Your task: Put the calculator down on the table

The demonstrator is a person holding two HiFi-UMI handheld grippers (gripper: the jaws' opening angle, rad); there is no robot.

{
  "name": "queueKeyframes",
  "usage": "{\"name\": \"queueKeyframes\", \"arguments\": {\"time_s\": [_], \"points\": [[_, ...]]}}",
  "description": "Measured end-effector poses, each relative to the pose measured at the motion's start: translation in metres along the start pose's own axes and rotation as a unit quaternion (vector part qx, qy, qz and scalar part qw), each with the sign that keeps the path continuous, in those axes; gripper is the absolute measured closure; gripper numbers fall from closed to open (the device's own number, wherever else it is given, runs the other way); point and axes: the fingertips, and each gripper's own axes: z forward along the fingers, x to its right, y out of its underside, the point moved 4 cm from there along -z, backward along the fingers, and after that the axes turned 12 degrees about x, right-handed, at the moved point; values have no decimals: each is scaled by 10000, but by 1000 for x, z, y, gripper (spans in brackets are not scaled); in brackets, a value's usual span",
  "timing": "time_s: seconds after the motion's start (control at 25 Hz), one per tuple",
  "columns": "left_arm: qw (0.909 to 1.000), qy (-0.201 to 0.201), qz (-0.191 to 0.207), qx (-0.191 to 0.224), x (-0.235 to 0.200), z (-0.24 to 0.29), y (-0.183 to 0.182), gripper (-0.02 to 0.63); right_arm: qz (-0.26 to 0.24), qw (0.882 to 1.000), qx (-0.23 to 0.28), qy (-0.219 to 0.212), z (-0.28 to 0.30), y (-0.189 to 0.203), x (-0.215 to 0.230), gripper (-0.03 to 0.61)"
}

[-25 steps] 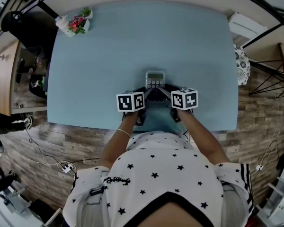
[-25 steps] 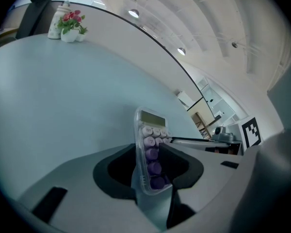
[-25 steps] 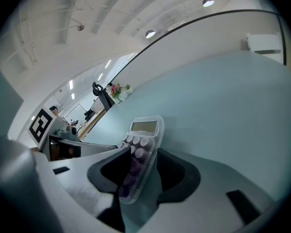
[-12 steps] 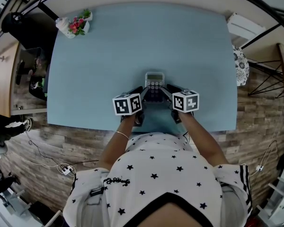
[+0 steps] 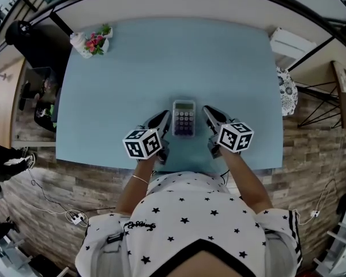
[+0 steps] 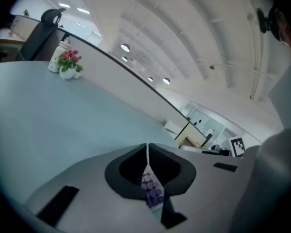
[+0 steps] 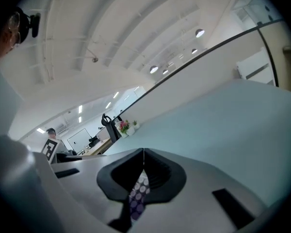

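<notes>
The calculator [image 5: 184, 118] is seen lying flat on the pale blue tabletop [image 5: 230, 56], towards its near edge and roughly midway along it. Its long axis runs straight away from the person, with the display at the far end and the rows of keys nearer the body. It is flanked on both sides. The left hand-held gripper [image 5: 163, 119] is angled in towards its left edge, and the right hand-held gripper [image 5: 208, 113] towards its right edge. Neither is touching it, and neither can be called clearly nearer.

The jaws of both have just been closing and are now met at their tips with nothing clamped. In each gripper view only a sliver of the purple keys is glimpsed through the slit under the tips, on the tabletop beyond.

The task is judged complete, since the calculator is resting free. Any further move would turn on it lying forward and inward of each gripper.

No brand or writing can be read on the calculator. Only square black-and-white markers are seen on the gripper cubes. A small pot of flowers [image 5: 92, 30] stands at the far left corner.
</notes>
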Motion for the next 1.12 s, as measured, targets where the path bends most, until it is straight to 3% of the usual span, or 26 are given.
{"name": "queueKeyframes", "arguments": {"time_s": [0.2, 0.44, 0.56, 0.84, 1.12], "points": [[9961, 473, 351, 664, 23, -9, -41, 575, -167, 9976, 581, -350, -8, -36, -21, 579], [9792, 605, 1726, 883, 51, -20, -70, 575, -862, 9889, 1060, -575, -21, -70, -48, 580], [9700, 663, 2163, 892, 63, -23, -74, 575, -1190, 9829, 1223, -688, -27, -81, -63, 580], [9706, 726, 2093, 937, 72, -24, -76, 575, -1380, 9787, 1273, -832, -30, -84, -78, 580], [9661, 729, 2308, 902, 75, -28, -76, 575, -1309, 9802, 1194, -887, -26, -79, -85, 580]]}}
